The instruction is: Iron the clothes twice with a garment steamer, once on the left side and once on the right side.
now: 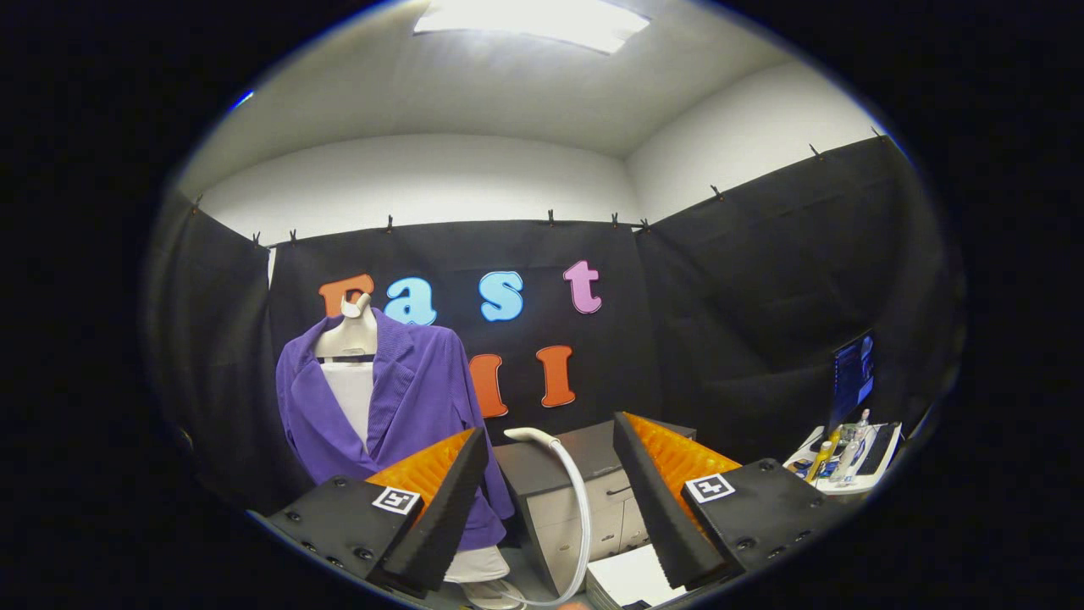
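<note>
Ahead, spread tongs [550,508] frame curved steamer handle [578,517], ribbed purple jacket [415,398] beyond.

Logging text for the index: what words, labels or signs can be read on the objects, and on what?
Nothing readable.
Square markers on the gripper, jaws open and empty: patterns, no words.
Bottles, monitor: too small or blurred.

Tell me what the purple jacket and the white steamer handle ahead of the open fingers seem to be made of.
Purple jacket: looks like soft ribbed knit fabric, matte, with fine vertical lines and draped folds. Steamer handle: probably smooth plastic, slightly glossy, curved and rigid. The gripper hangs open, holding nothing.
</note>
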{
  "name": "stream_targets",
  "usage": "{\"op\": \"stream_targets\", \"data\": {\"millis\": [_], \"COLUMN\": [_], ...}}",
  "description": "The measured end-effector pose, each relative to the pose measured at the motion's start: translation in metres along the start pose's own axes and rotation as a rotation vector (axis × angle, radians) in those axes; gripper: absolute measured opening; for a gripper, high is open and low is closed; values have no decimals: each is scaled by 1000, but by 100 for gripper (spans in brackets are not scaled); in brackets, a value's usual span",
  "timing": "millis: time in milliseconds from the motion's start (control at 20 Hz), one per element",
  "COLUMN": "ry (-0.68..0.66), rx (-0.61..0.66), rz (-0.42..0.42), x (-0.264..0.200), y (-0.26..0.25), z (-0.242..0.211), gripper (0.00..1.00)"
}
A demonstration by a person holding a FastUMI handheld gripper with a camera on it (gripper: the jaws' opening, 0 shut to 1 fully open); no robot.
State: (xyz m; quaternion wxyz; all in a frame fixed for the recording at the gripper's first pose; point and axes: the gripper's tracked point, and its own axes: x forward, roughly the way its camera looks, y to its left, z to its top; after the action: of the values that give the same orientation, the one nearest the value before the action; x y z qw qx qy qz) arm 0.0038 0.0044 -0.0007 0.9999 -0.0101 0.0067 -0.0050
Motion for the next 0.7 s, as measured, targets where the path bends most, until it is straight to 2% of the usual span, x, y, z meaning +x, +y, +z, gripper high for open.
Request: {"op": "stream_targets", "data": {"millis": [350, 700], "ry": [19, 50], "rx": [-3, -20], "rz": [22, -10], "x": [7, 13], "y": [15, 9], "z": [-7, -15], "gripper": [98, 98]}}
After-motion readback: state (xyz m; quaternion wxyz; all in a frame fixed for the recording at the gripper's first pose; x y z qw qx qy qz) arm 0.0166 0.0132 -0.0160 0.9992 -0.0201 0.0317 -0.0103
